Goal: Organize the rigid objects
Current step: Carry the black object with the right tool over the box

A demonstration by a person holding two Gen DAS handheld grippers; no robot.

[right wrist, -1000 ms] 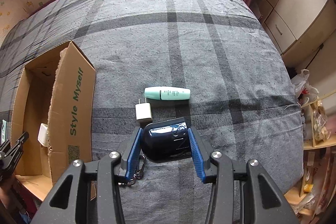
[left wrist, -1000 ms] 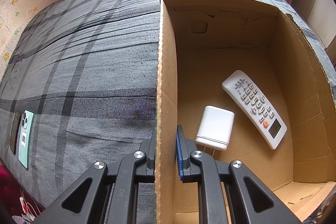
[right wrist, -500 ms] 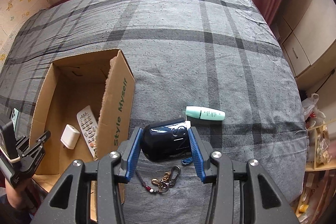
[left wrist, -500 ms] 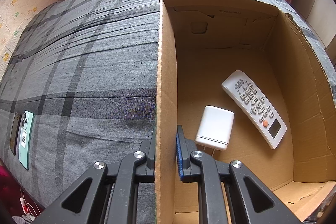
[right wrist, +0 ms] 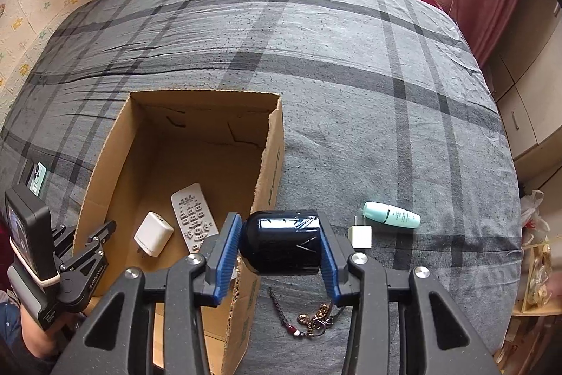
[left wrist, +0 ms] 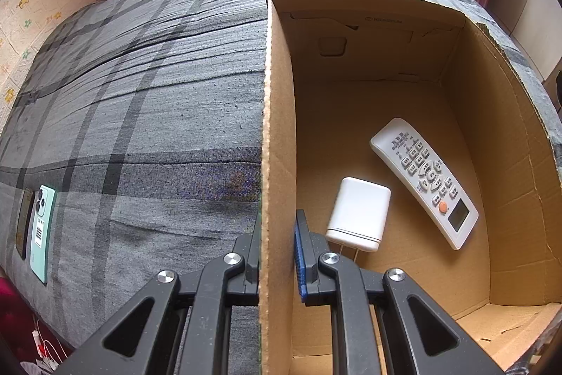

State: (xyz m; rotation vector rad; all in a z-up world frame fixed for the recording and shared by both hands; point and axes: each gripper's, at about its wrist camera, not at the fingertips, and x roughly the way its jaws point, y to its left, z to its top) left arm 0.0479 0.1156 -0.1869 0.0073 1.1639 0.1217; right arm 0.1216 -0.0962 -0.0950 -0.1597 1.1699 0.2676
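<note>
My right gripper (right wrist: 281,250) is shut on a dark blue glossy case (right wrist: 282,243), held in the air above the right wall of the open cardboard box (right wrist: 272,143). My left gripper (left wrist: 277,252) is shut on the box's left wall (left wrist: 275,129); it also shows in the right wrist view (right wrist: 102,234). Inside the box lie a white remote (left wrist: 425,181) and a white charger (left wrist: 358,215), also seen in the right wrist view as remote (right wrist: 191,217) and charger (right wrist: 152,234).
On the grey plaid bed (right wrist: 351,58), right of the box, lie a mint tube (right wrist: 391,215), a small white plug (right wrist: 360,236) and a keychain (right wrist: 312,318). A mint phone (left wrist: 42,227) and a dark phone (left wrist: 24,227) lie at the bed's left edge.
My right gripper has risen with the dark blue case and swung left, from the bed surface to over the box's right wall. The left gripper has held still on the box wall.
</note>
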